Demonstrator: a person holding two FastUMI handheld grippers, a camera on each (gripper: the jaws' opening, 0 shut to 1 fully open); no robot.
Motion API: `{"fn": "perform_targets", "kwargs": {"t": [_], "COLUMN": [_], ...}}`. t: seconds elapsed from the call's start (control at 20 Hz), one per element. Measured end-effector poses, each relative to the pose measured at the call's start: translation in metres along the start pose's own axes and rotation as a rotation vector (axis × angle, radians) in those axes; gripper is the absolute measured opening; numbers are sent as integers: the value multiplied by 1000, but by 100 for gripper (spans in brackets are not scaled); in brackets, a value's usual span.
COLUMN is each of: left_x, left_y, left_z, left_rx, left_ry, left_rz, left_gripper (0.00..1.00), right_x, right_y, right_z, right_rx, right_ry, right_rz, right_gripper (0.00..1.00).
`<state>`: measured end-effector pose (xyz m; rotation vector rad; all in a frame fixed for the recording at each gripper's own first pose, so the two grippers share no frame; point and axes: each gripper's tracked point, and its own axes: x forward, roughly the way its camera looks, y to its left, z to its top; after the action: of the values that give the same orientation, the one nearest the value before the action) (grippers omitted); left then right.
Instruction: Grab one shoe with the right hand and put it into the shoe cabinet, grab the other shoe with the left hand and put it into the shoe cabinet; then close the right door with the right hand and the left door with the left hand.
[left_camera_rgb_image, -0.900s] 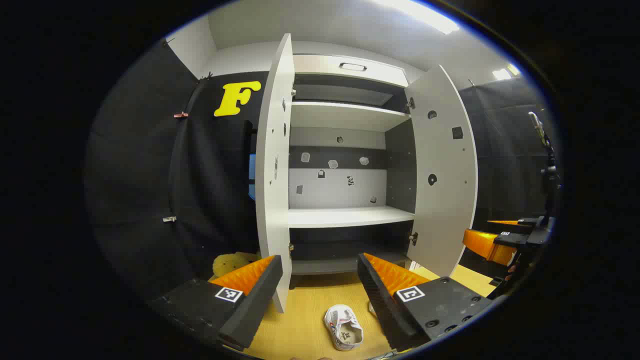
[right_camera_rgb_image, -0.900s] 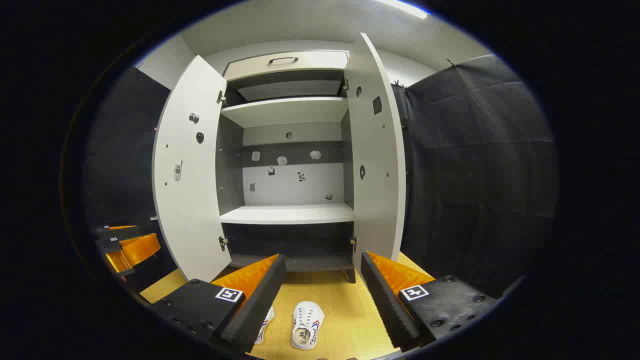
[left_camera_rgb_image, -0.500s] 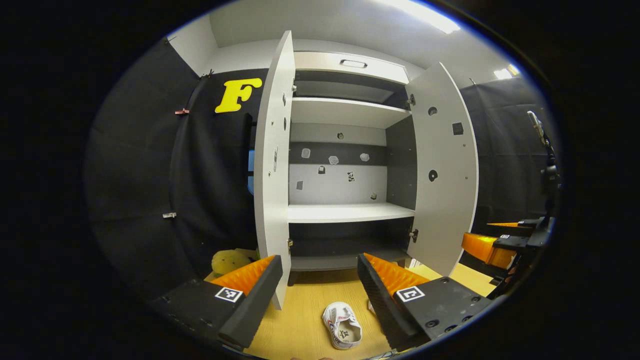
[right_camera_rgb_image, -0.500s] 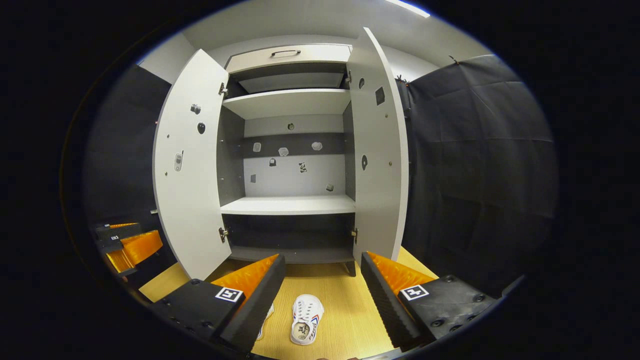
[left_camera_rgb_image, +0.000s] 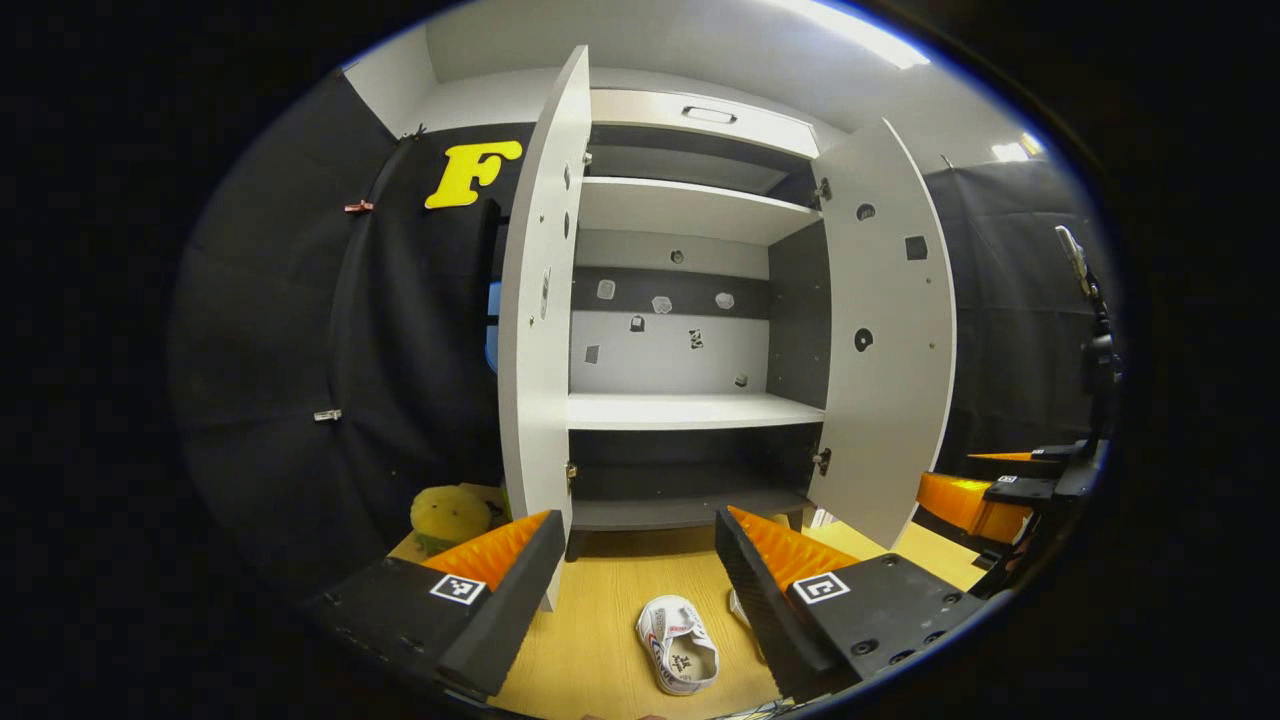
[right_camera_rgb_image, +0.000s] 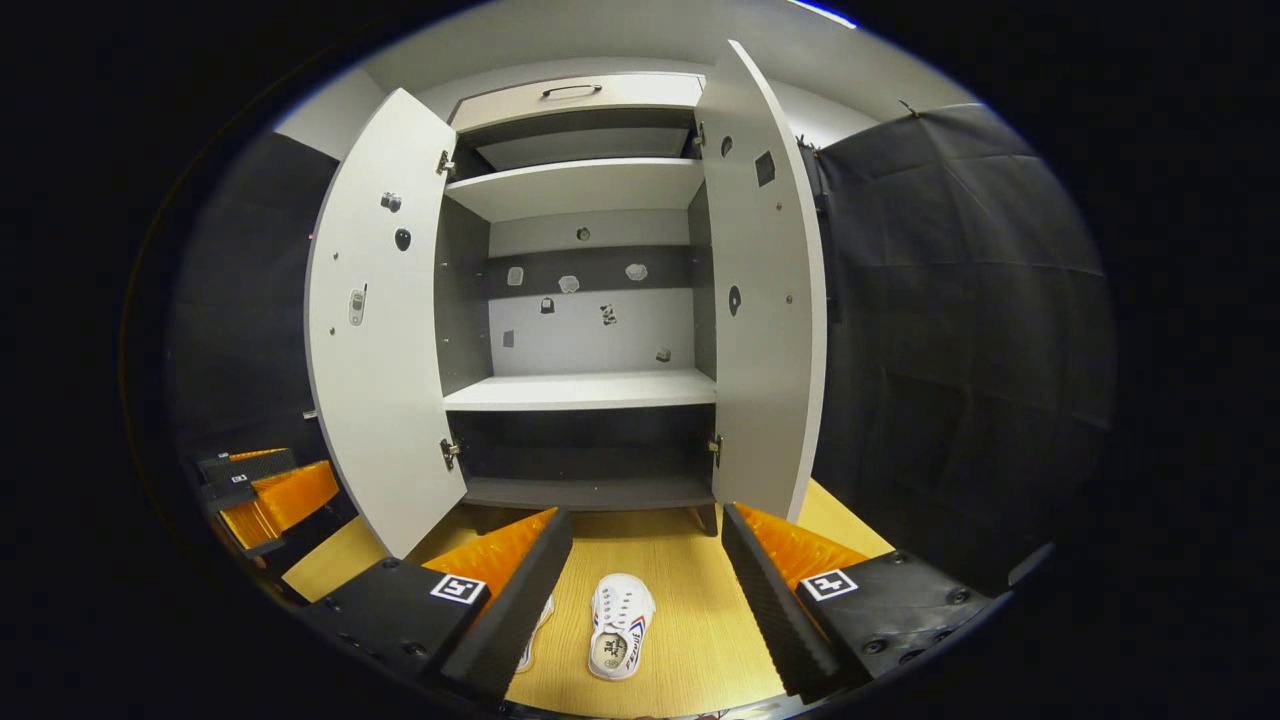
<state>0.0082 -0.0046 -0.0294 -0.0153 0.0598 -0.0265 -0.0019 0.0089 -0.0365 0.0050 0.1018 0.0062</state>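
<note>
A white shoe cabinet (left_camera_rgb_image: 690, 410) (right_camera_rgb_image: 580, 390) stands ahead with both doors swung wide and its shelves bare. Two small white shoes lie on the wooden floor in front of it. In the left gripper view one shoe (left_camera_rgb_image: 677, 645) lies between my left gripper's (left_camera_rgb_image: 640, 575) open fingers, and a sliver of the other shoe (left_camera_rgb_image: 737, 606) peeks from behind the right finger. In the right gripper view one shoe (right_camera_rgb_image: 620, 626) lies below my open right gripper (right_camera_rgb_image: 645, 575), the other shoe (right_camera_rgb_image: 537, 630) half hidden by the left finger. Both grippers hover above the floor, holding nothing.
A yellow-green plush toy (left_camera_rgb_image: 448, 512) sits on the floor left of the cabinet. The left door (left_camera_rgb_image: 535, 330) and right door (left_camera_rgb_image: 890, 340) jut toward me. A stand with a pole (left_camera_rgb_image: 1095, 330) rises at the far right. Black cloth walls close in both sides.
Both views have tilted downward a little: the cabinet sits higher in frame and more floor and shoes show. Both grippers stay open.
</note>
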Motion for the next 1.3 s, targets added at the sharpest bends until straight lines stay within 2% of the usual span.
{"fn": "perform_targets", "kwargs": {"t": [0.4, 0.55, 0.8, 1.1, 1.3], "left_x": [-1, -2, -5, -8, -9], "left_y": [6, 9, 16, 26, 26], "left_z": [1, 0, -3, -23, -42], "left_rx": [-7, 2, 12, -12, -40], "left_ry": [1, 6, 18, 79, 139], "left_rz": [14, 23, 43, 86, 104], "left_gripper": [95, 95, 95, 95, 95], "right_x": [11, 19, 28, 43, 53], "right_y": [6, 16, 48, 64, 72], "right_z": [-17, -38, -97, -184, -239], "right_rx": [7, 24, 90, 66, 106], "right_ry": [38, 89, 227, 397, 506], "right_rz": [17, 54, 178, 257, 270], "right_gripper": [98, 98, 99, 99, 99]}}
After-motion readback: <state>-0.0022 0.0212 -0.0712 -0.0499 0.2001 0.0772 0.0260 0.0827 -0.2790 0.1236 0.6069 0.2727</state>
